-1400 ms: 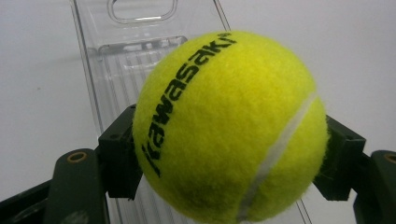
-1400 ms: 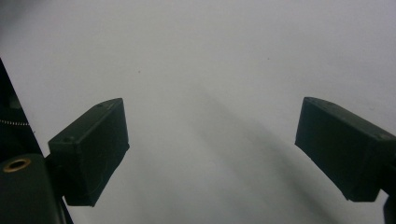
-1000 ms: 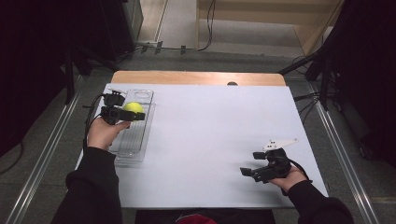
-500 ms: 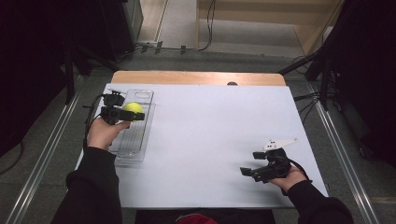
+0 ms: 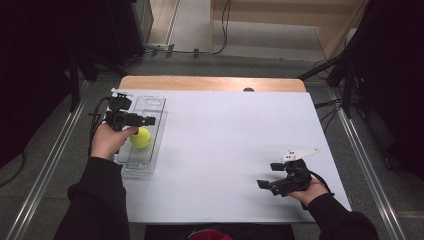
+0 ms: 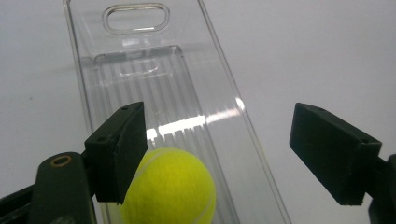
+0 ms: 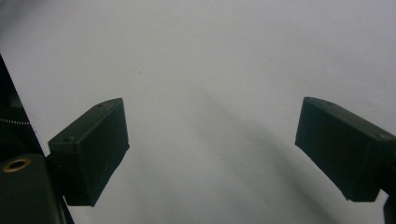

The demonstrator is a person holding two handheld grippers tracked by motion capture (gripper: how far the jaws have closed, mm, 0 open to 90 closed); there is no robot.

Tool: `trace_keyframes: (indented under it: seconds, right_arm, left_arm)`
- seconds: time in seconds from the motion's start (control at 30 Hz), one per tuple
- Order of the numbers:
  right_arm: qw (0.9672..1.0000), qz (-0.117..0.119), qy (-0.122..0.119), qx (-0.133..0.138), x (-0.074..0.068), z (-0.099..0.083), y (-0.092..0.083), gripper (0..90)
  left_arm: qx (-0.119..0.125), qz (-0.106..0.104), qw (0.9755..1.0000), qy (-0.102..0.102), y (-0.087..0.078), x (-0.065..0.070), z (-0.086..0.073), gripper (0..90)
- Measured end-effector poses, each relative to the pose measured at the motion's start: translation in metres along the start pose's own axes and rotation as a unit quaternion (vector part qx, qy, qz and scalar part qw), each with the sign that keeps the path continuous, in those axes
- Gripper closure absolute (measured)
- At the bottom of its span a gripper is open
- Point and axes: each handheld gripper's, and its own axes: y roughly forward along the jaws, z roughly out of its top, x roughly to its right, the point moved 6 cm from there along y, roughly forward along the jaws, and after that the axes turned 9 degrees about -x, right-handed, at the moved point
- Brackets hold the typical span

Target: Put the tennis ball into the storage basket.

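A yellow tennis ball (image 5: 141, 137) lies inside a long clear plastic tray (image 5: 150, 107) at the left of the white table (image 5: 225, 125). My left gripper (image 5: 147, 120) hovers just above the tray, and its jaws have just been opening. In the left gripper view the ball (image 6: 170, 186) rests on the ribbed tray floor (image 6: 187, 93), low beside the left jaw and free of both pads; the left gripper (image 6: 219, 119) is open. My right gripper (image 5: 262, 185) rests near the table's front right. It stands open (image 7: 210, 116) over bare table.
A wooden strip (image 5: 210, 82) runs along the table's far edge. Metal rails (image 5: 50, 165) flank the table on the floor at both sides. Cables and dark stands lie beyond the far edge.
The left jaws have spread apart and let the ball go. The ball now lies lower in the tray, nearer the person. The right hand has kept still.
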Motion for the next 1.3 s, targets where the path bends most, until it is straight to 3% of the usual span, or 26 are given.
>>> trace_keyframes:
  seconds: [0.43, 1.3]
  right_arm:
    - [1.0, 0.0, -0.001, 0.001, -0.001, -0.001, -0.001, 7.8]
    - [1.0, 0.0, 0.001, 0.001, -0.001, 0.0, -0.002, 7.8]
  left_arm:
    - [0.002, -0.037, 0.9987, 0.034, -0.002, 0.033, 0.006, 20.1]
    - [-0.009, -0.089, 0.9933, 0.073, 0.012, 0.072, 0.007, 20.2]
